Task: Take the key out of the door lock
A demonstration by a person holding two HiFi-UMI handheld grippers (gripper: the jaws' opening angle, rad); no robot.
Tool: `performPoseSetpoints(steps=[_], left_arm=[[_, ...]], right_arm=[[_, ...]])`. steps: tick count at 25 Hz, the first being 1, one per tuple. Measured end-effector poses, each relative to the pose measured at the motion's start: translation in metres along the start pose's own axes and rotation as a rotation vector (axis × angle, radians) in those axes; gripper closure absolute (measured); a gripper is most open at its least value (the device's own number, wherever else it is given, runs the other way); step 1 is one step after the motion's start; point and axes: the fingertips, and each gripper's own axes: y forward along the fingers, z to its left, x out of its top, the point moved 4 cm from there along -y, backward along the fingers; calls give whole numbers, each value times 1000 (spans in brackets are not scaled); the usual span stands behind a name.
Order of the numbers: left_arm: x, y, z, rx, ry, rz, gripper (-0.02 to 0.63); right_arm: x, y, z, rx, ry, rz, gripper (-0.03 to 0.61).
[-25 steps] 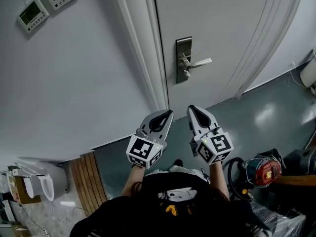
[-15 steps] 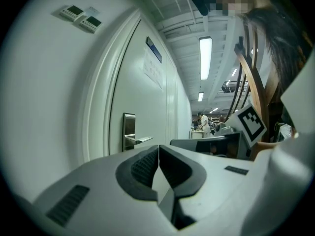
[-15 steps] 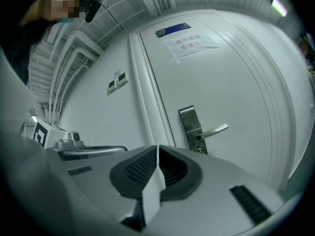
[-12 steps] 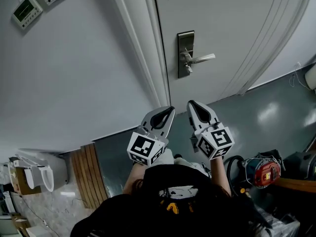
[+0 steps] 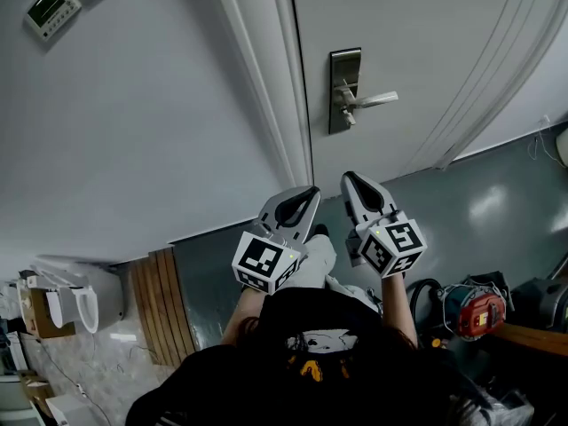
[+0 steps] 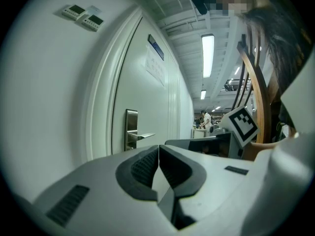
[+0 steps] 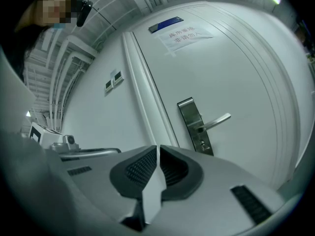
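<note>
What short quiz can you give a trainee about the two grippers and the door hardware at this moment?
1. True or false: the right gripper is apart from the lever handle.
2. The left gripper has its jaws: A wide open; B shut and empty; C half open.
3. Fill in: the lock plate is mounted on the ____.

Key: 1 true; 2 B; 3 door.
</note>
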Motion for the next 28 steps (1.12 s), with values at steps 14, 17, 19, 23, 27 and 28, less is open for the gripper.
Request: performPoseSetpoints(steps=[14,17,19,23,27,28], left_arm=[[-4,31,28,17,-7,8,604],[-3,42,36,17,-7,1,604],[-1,51,42,16,-8,-1,604],[0,70,50,4,3,5,604],[-1,86,55,-6,2,9,604],[-1,89,58,-6,0,9,604]], right_arm=[[-10,44,-57,-45,65,74,568],[-14,55,-73,-58,91,93,541],[-17,63,-83,-64,113,111,519],[-22,76,-106,-89,163,129,502],[-25,90,-127,-96,256,130,478],[-26,94,-132,-96,284,128,471]])
